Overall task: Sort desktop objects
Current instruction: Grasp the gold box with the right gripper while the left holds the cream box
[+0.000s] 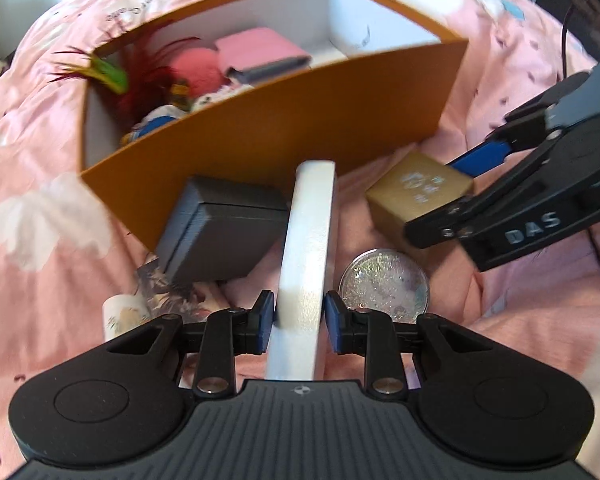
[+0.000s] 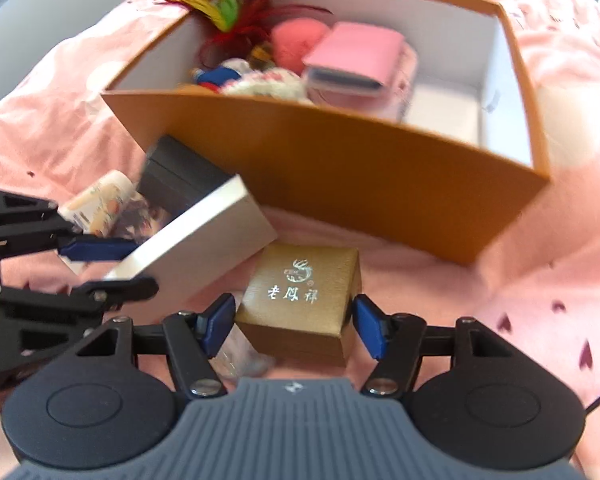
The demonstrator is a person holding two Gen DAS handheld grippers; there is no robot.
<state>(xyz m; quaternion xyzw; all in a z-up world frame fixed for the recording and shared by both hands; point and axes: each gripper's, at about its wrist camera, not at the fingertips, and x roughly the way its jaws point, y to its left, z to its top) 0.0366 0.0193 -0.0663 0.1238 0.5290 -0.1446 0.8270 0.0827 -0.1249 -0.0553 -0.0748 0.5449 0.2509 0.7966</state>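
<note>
White box: you have a flat white box (image 1: 306,264) standing on edge between the pads of your left claw (image 1: 300,322); in the right wrist view it (image 2: 204,236) tilts over the bedspread just in front of the orange box.
Left claw: both blue pads sit against the white box's faces, pinching it; the claw points steeply down.
Gold box: a small gold box (image 2: 300,300) with silver lettering on its lid lies on the bedspread, near the orange box's front wall and between your right claw's fingers.
Right claw: your right claw (image 2: 296,322) is spread around the gold box; a gap shows at each pad, so it grips nothing. From the left wrist view it (image 1: 440,196) reaches in from the right, one blue finger behind the gold box (image 1: 418,192).
Orange box: a large orange box (image 1: 284,128) with white inner walls stands open on the bedspread; inside lie a pink case (image 1: 260,54), a pink ball (image 1: 194,70), feathers (image 1: 112,74) and small soft toys.
In the way: a dark grey box (image 1: 220,226) leans against the orange box's front wall, just left of the white box.
Also near: a glittery round disc (image 1: 384,286) lies just right of the white box, below the gold box; a small cream tube (image 1: 122,316) and a printed card (image 1: 166,286) lie at the left.
Surface: a pink patterned bedspread (image 1: 520,312) carries everything.
</note>
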